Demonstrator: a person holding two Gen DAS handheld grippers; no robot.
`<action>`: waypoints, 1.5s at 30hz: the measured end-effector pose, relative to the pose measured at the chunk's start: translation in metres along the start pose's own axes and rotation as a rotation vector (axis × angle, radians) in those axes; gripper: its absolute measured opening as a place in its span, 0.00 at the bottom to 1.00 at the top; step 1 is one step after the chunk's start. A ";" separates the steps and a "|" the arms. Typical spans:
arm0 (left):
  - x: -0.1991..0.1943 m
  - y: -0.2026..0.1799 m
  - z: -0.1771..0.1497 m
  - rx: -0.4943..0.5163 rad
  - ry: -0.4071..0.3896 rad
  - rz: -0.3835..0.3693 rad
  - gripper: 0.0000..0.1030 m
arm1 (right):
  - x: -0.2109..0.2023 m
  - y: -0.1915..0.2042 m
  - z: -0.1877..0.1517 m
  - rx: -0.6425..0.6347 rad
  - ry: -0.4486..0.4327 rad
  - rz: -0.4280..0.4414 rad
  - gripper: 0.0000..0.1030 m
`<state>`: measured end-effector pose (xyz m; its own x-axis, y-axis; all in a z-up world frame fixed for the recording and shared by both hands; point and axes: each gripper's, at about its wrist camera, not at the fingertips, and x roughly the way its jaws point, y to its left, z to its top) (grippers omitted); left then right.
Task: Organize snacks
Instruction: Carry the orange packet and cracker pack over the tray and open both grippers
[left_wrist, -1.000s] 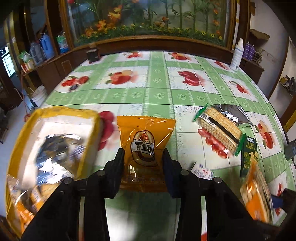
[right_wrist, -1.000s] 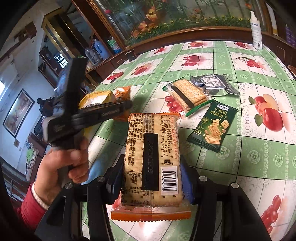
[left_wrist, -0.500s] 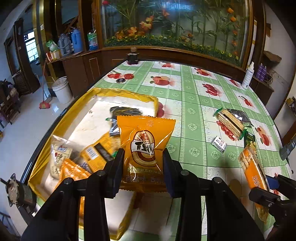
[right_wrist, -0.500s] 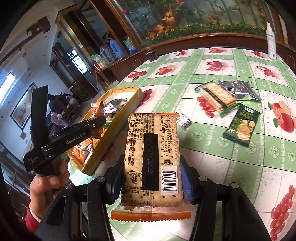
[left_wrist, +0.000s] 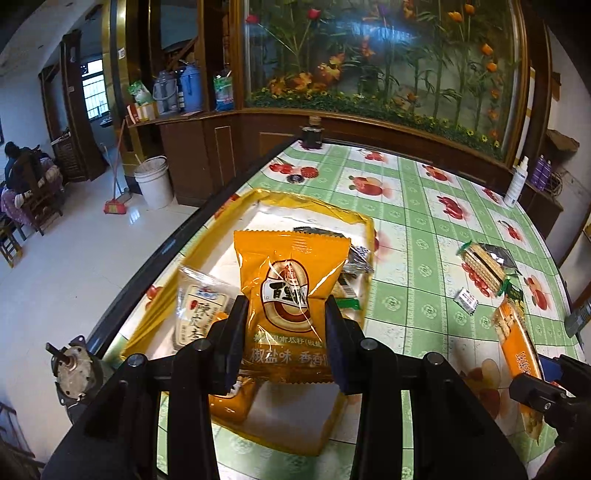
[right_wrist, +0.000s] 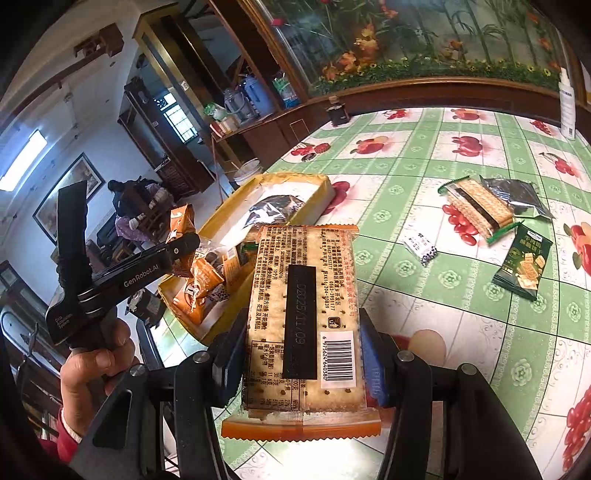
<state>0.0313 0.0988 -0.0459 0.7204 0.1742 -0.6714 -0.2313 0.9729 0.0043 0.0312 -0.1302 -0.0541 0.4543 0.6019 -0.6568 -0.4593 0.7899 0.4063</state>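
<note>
On my left wrist view, the left hand-held gripper (left_wrist: 284, 328) pinches an orange seed packet (left_wrist: 291, 306) by its lower half, pads pressed on both sides, so the packet stands upright above the yellow tray (left_wrist: 314, 208). The tray lies near the left edge of the surface (left_wrist: 406, 221), a green checked cloth with fruit prints, and already has several packets in it, among them a clear-wrapped snack with red and white print (left_wrist: 197, 314). Toward the right edge of the surface I see a clear cracker pack with green ends (left_wrist: 480, 264) touching a silver foil bag (left_wrist: 498, 254), and nearer to me a small white packet (left_wrist: 466, 301). At the right of the view an orange cracker pack (left_wrist: 515, 339) is gripped by the right hand-held gripper (left_wrist: 535, 391).

On my right wrist view, the right hand-held gripper (right_wrist: 301, 354) clamps that orange cracker pack (right_wrist: 303, 317) across its width, barcode side up, over the near edge of the surface. To the left, a hand (right_wrist: 94, 369) carries the left hand-held gripper (right_wrist: 183, 243), which grips the seed packet (right_wrist: 181, 221) above the tray (right_wrist: 325, 184). A dark green biscuit bag (right_wrist: 522, 264) lies near the right edge, just beside the clear cracker pack (right_wrist: 478, 210).
</note>
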 end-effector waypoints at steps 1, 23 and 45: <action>-0.001 0.003 0.000 -0.004 -0.004 0.005 0.36 | -0.001 0.002 0.000 -0.001 -0.003 0.002 0.53; -0.004 0.022 -0.002 -0.040 -0.004 0.022 0.36 | -0.004 0.012 0.006 0.011 -0.041 0.034 0.53; 0.005 0.028 -0.006 -0.015 0.002 0.078 0.36 | 0.006 0.025 0.013 0.001 -0.045 0.050 0.53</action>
<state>0.0243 0.1256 -0.0539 0.6982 0.2490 -0.6712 -0.2962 0.9540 0.0458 0.0327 -0.1056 -0.0395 0.4643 0.6452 -0.6068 -0.4818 0.7589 0.4382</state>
